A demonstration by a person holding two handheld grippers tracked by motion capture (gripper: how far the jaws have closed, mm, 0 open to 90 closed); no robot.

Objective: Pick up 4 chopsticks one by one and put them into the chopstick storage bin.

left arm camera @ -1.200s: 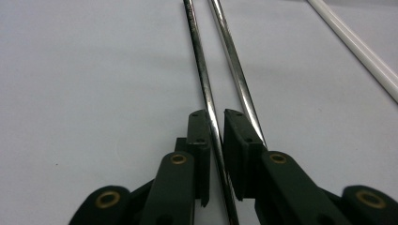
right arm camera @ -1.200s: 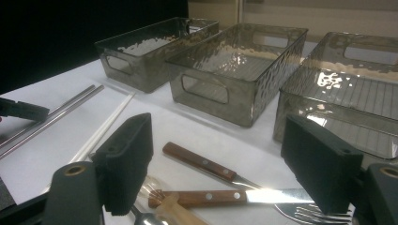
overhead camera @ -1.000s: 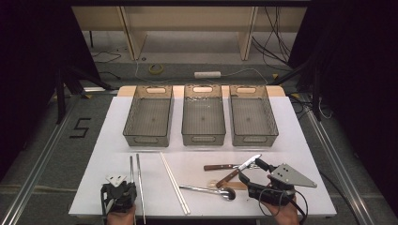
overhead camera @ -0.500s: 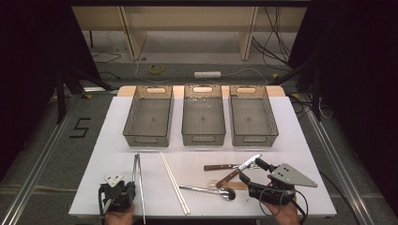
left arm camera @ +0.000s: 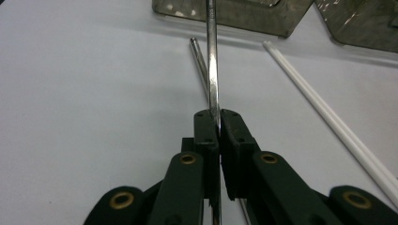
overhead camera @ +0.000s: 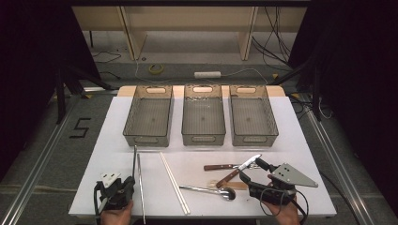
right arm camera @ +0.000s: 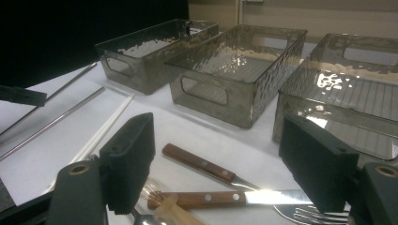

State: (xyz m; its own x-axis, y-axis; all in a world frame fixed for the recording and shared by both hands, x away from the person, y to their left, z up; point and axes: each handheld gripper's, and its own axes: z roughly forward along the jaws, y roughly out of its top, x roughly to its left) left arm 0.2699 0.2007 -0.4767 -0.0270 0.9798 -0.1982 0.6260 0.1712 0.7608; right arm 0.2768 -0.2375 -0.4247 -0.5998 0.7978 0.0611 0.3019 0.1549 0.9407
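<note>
On the white table [overhead camera: 300, 140], three smoky plastic bins [overhead camera: 203, 115] stand in a row, all apparently empty, as sorting of the cutlery gets under way. Nearer the person than the left-hand bin [overhead camera: 149, 115], the left gripper [left arm camera: 218, 123] has its jaws clamped on one metal chopstick [left arm camera: 212, 65], its twin [left arm camera: 199, 58] lying just beside it. Next, by my reading, comes a lift toward a bin. The right gripper [right arm camera: 216, 159] hangs with jaws wide apart over the wooden-handled knives [right arm camera: 202, 165].
</note>
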